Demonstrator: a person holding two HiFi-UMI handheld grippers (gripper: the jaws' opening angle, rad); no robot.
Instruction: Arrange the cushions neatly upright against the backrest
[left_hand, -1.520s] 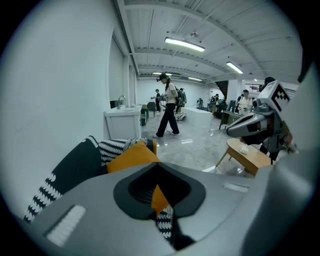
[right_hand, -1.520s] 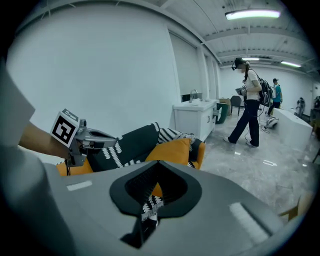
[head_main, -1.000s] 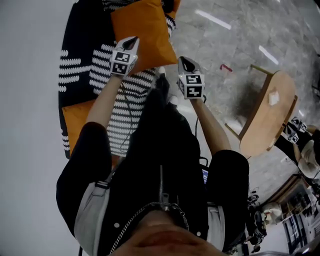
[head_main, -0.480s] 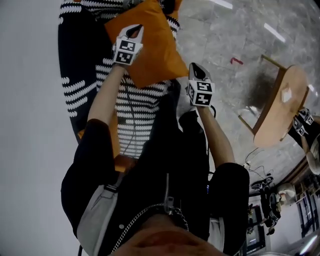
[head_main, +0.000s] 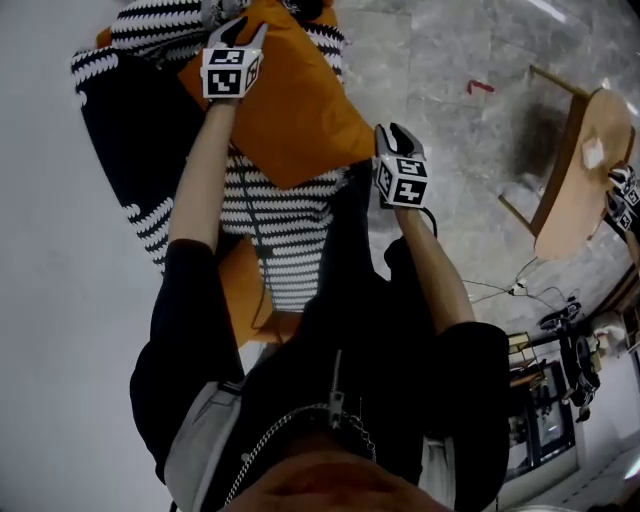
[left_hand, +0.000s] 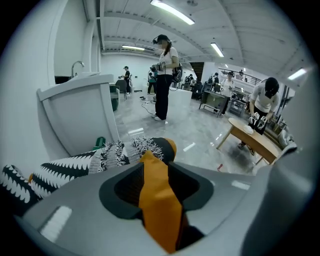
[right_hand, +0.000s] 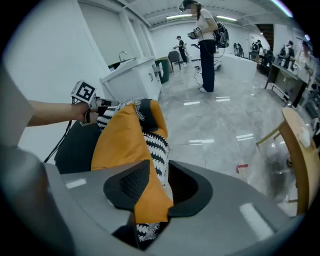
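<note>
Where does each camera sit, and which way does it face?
Head view: person's head, steeply down on the orange cushion; forearms, left gripper, right gripper show.
Left gripper view: on the left gripper, along its opening jaws, cushion between, toward the hall.
Right gripper view: on the right gripper, jaws opening, cushion between; left forearm shows.
All share the cushion.

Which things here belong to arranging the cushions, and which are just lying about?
Job: orange cushion; black-and-white striped cushion; second orange cushion; dark seat.
Lying about: wooden table; red scrap on the floor; white sink counter.
</note>
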